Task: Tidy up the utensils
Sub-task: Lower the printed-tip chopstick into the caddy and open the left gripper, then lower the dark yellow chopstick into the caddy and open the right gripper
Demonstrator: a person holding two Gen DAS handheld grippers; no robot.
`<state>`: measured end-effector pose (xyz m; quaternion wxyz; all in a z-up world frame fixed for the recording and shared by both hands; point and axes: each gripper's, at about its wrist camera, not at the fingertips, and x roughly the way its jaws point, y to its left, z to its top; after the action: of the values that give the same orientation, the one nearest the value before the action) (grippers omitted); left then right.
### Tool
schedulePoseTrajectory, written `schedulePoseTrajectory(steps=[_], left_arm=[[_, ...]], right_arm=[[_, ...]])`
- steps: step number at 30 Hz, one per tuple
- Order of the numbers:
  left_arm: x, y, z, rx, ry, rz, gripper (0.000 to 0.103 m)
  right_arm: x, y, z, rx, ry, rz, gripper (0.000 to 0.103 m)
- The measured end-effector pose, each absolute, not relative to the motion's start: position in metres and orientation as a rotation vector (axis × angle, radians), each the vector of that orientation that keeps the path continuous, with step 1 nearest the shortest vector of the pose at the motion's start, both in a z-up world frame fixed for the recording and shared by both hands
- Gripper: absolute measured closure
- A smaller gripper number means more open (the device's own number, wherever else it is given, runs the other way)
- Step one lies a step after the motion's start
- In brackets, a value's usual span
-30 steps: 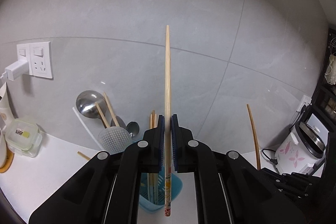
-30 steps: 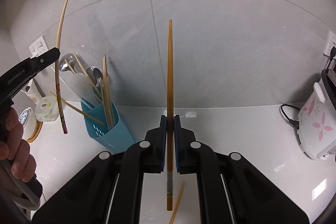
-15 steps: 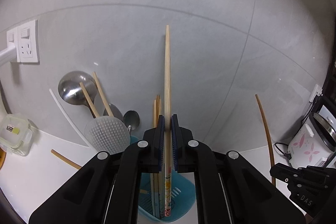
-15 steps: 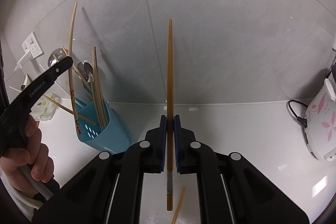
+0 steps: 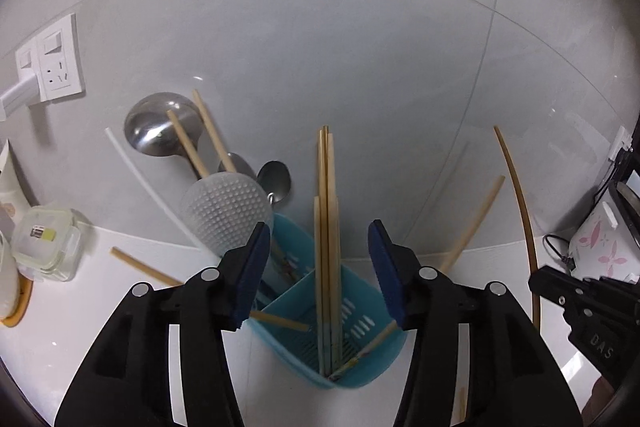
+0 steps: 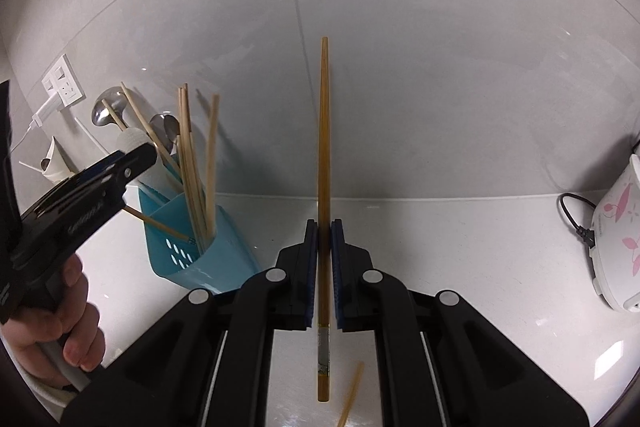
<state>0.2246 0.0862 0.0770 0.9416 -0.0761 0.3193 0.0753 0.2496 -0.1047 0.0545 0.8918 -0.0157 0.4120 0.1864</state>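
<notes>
Blue holder [image 5: 360,311] is standing on the white desk [image 5: 80,315], chopsticks [image 5: 328,227] leaning upright inside it. Left tool [image 5: 320,275] is hovering above with its jaws spread wide, gripping nothing. Right tool [image 6: 324,267] is clamping a darker chopstick [image 6: 324,147] upright, beside the holder.

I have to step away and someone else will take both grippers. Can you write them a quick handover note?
Left gripper: jaws open, empty, over the blue holder; its chopstick now leans inside the holder with the others.
Right gripper: jaws shut on a darker chopstick, upright, to the right of the holder.
Left to do: put that chopstick in, then collect the loose chopstick on the counter below the right gripper.
</notes>
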Motion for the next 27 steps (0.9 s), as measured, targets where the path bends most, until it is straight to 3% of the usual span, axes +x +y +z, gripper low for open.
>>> schedulePoseTrajectory(steps=[1, 6, 10, 27], left_arm=[[0.221, 0.088, 0.078, -0.151, 0.661, 0.164, 0.038], [0.2, 0.098, 0.089, -0.148, 0.701, 0.192, 0.018], [0.183, 0.106, 0.094, -0.147, 0.732, 0.213, 0.006], [0.135, 0.153, 0.095, -0.184, 0.822, 0.332, 0.006]], right_arm=[[0.25, -0.103, 0.056, -0.033, 0.852, 0.39, 0.097], [0.251, -0.095, 0.065, -0.023, 0.831, 0.414, 0.097], [0.251, -0.089, 0.075, -0.009, 0.8, 0.436, 0.097], [0.244, -0.029, 0.111, 0.071, 0.604, 0.657, 0.097]])
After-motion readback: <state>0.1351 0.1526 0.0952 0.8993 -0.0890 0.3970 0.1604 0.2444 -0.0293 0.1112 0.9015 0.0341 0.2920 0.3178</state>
